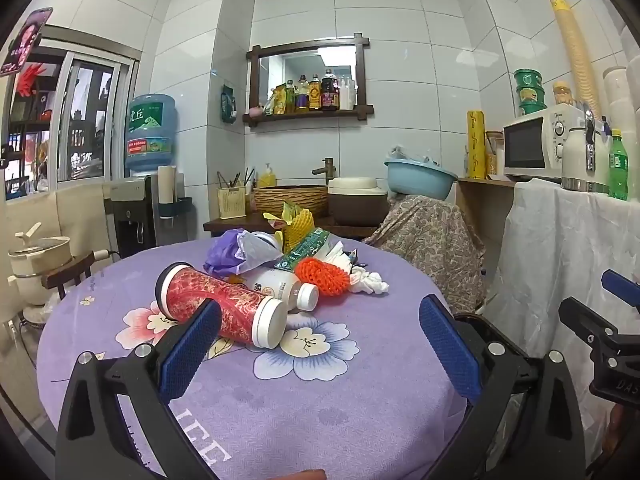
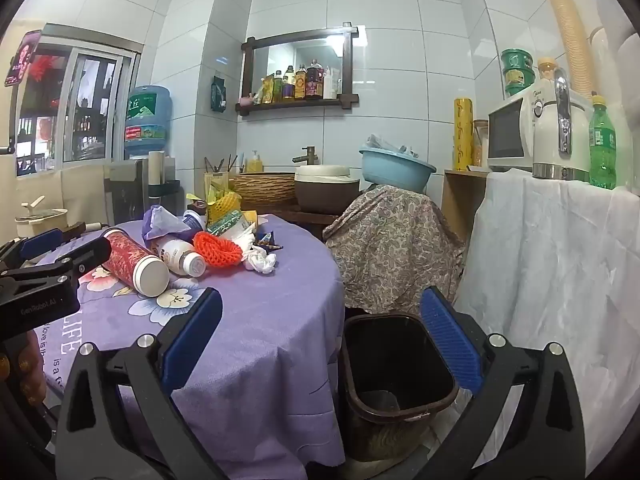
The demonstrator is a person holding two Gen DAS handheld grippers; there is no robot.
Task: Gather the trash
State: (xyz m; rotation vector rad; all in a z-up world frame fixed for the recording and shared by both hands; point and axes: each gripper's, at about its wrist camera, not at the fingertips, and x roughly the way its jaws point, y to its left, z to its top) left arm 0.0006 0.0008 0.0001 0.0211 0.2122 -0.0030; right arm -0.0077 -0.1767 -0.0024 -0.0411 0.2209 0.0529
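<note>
Table: a round table (image 1: 320, 420) with a purple flower cloth fills the lower middle of the left wrist view and the lower left of the right wrist view.
Bin: a dark bin (image 2: 396, 364) stands on the floor just beside the table, at the lower middle of the right wrist view. It looks almost empty.
Trash pile: the trash lies on the table top, in the middle of the left wrist view.
Red can: a red tube with white ends (image 1: 222, 310) lies on its side at the front of the pile.
White bottle: a white bottle (image 1: 286, 290) lies on its side, touching the red tube behind it.
Purple bag: a crumpled purple bag (image 1: 230, 254) sits at the back left of the pile.
Orange net: an orange foam net (image 1: 322, 276) lies to the right of the bottle.
Tissue: a white crumpled tissue (image 1: 370, 284) lies at the right edge of the pile.
Left gripper: the left gripper (image 1: 320, 320) hangs over the table in front of the pile, its blue fingers wide apart, holding nothing.
Right gripper: the right gripper (image 2: 320, 312) hangs above the table edge and the bin, its fingers wide apart too, holding nothing.
</note>
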